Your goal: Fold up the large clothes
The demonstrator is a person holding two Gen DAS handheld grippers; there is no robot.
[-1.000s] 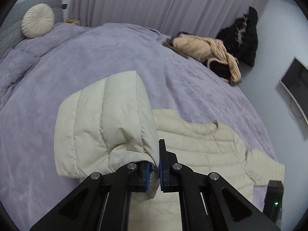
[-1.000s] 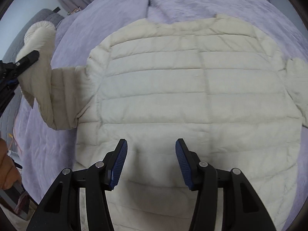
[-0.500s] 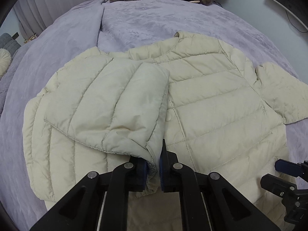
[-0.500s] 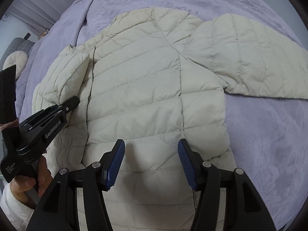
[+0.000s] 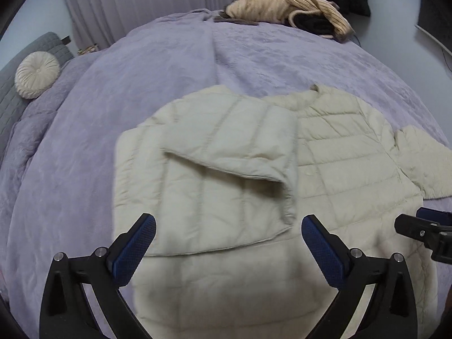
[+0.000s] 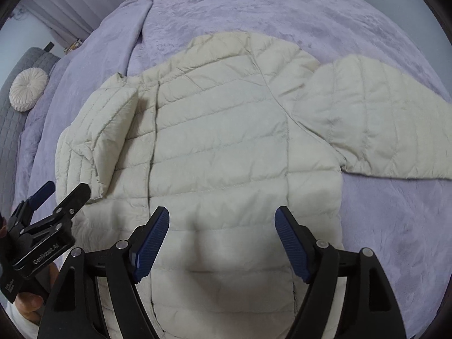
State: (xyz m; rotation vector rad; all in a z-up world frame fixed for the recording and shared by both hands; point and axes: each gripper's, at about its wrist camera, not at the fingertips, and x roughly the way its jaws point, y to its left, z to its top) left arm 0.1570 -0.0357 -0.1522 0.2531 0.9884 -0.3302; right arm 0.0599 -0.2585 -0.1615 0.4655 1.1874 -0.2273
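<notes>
A cream quilted jacket [image 5: 333, 152] lies spread flat on a bed under a lilac bedspread [image 5: 141, 90]. Its left sleeve [image 5: 226, 152] is folded inward across the body, while the right sleeve [image 6: 375, 124] stretches out to the side on the cover. The left gripper [image 5: 228, 240] hovers over the folded sleeve; its fingers [image 5: 135, 245] have just been opening and now stand wide, nothing between them. The right gripper [image 6: 223, 237] hangs over the jacket's lower body, its fingers [image 6: 291, 243] also just widened and gripping nothing. A round cushion [image 5: 36, 75] sits near the grey headboard [image 6: 8, 124], and a heap of clothes [image 5: 288, 8] lies at the bed's far edge.
</notes>
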